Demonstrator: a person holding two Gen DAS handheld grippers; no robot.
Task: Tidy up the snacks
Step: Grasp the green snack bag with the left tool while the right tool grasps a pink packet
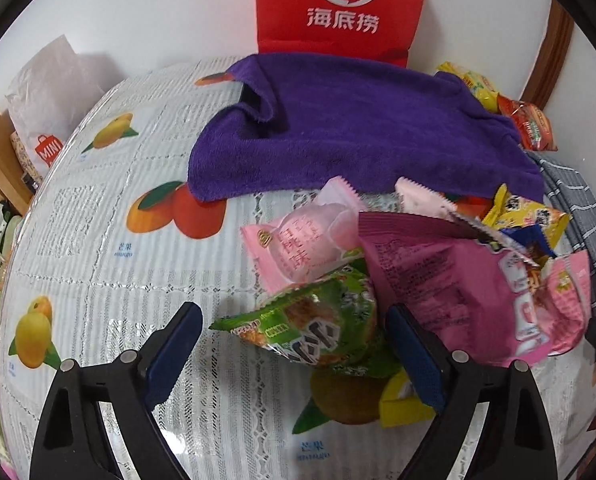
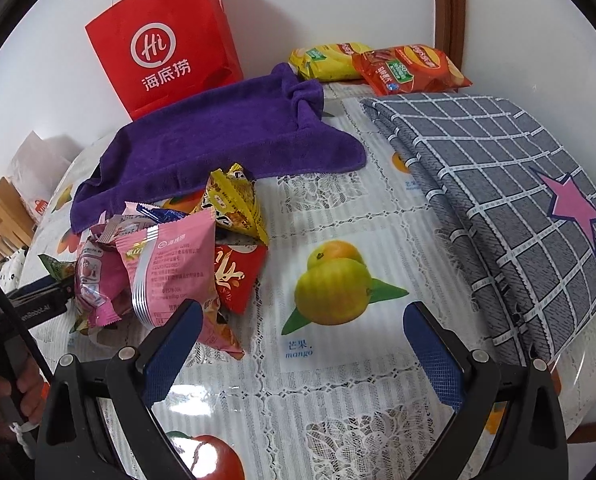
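**Left jaws straddle the green packet at the edge of the snack heap**

On my left wrist view the left gripper (image 1: 294, 344) points down at the table (image 1: 98, 264), which wears a lace-patterned cover printed with fruit. Its blue-padded fingers (image 1: 174, 352) stand spread wide. A green snack packet (image 1: 317, 324) lies between them on the cover. I see a gap on the left side; on the right the pad sits just beside the packet and the pink pile, and I cannot tell whether it touches. Nothing is pinched.

The snack pile (image 1: 437, 264) sits right of centre in this view: a pale pink peach-print packet (image 1: 309, 244) rests on the green one, a large magenta packet (image 1: 429, 276) leans beside it, and yellow and blue wrappers poke out behind. A small yellow wrapper (image 1: 401, 404) lies near the right finger.

A purple towel (image 1: 357, 128) lies rumpled behind the pile, touching its far edge. A red paper bag (image 1: 341, 4) stands against the wall beyond it.

From the right wrist view the right gripper (image 2: 301, 344) hovers over a printed mango, fingers spread, holding nothing. The pile is at its left, just beside the left finger. A folded grey checked cloth (image 2: 497, 184) with a pink star lies at the right. Two chip bags, yellow (image 2: 325, 60) and red-orange (image 2: 409, 68), lie by the wall, well apart from the pile.
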